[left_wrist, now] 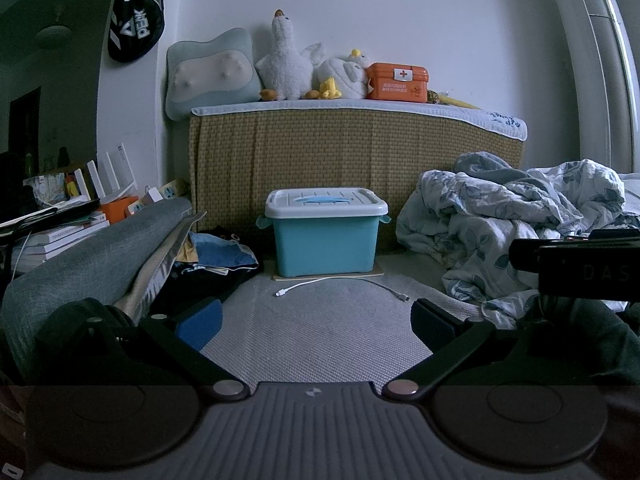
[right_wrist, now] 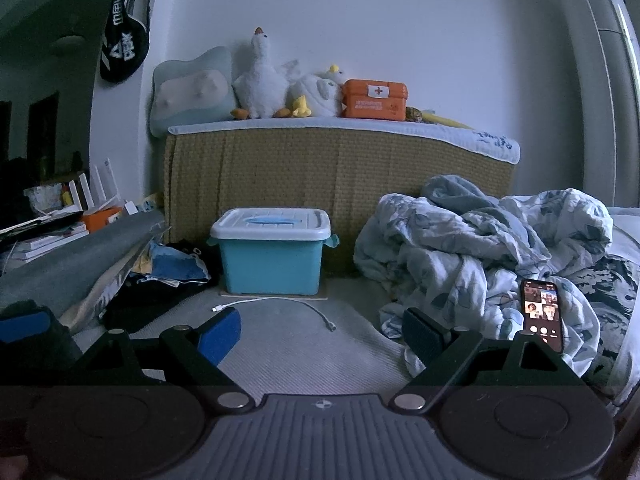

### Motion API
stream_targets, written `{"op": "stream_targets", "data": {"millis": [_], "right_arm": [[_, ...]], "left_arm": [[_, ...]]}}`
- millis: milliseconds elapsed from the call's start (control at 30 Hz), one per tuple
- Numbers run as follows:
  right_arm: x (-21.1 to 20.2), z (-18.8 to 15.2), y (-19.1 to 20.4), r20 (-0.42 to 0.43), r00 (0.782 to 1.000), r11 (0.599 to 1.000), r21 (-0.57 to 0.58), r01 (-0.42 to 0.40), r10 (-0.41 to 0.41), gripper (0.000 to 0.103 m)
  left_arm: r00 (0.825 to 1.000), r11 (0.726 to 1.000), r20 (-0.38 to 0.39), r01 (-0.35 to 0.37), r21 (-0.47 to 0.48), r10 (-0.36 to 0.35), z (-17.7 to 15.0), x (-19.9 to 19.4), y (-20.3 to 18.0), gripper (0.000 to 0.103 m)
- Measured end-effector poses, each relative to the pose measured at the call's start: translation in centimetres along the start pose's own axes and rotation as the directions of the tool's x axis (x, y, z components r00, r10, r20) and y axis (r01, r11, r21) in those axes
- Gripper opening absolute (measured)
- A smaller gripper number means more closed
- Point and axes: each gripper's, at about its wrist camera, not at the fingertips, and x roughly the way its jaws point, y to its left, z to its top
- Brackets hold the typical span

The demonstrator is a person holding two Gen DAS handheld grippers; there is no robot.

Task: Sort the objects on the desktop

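Note:
A teal storage box (left_wrist: pixel 326 246) with a shut white lid stands on the bed against the woven headboard; the right wrist view has the box (right_wrist: pixel 272 262) left of centre. Just in front of it lies a white charging cable (left_wrist: pixel 340 282), also the cable (right_wrist: pixel 280 304). My left gripper (left_wrist: pixel 316 326) is open above the grey mat, short of the cable, nothing between its fingers. My right gripper (right_wrist: pixel 320 332) is open too, empty, its left pad near the cable's plug end. A lit phone (right_wrist: pixel 542 314) leans on the quilt at the right.
A crumpled floral quilt (left_wrist: pixel 500 220) fills the right side. Folded clothes (left_wrist: pixel 216 256) and a grey cushion (left_wrist: pixel 88 256) lie at the left, with books and a router behind. Plush ducks (left_wrist: pixel 286 68) and an orange first-aid case (left_wrist: pixel 396 82) sit on the headboard ledge.

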Motion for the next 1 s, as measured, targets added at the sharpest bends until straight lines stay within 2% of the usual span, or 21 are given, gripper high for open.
{"op": "stream_targets", "data": {"millis": [1000], "right_arm": [[0.02, 0.05, 0.17, -0.006, 1.0, 1.0, -0.006, 0.004, -0.004, 0.091]], "left_arm": [[1.0, 1.0, -0.002, 0.0, 0.001, 0.0, -0.06, -0.06, -0.08, 0.103]]}}
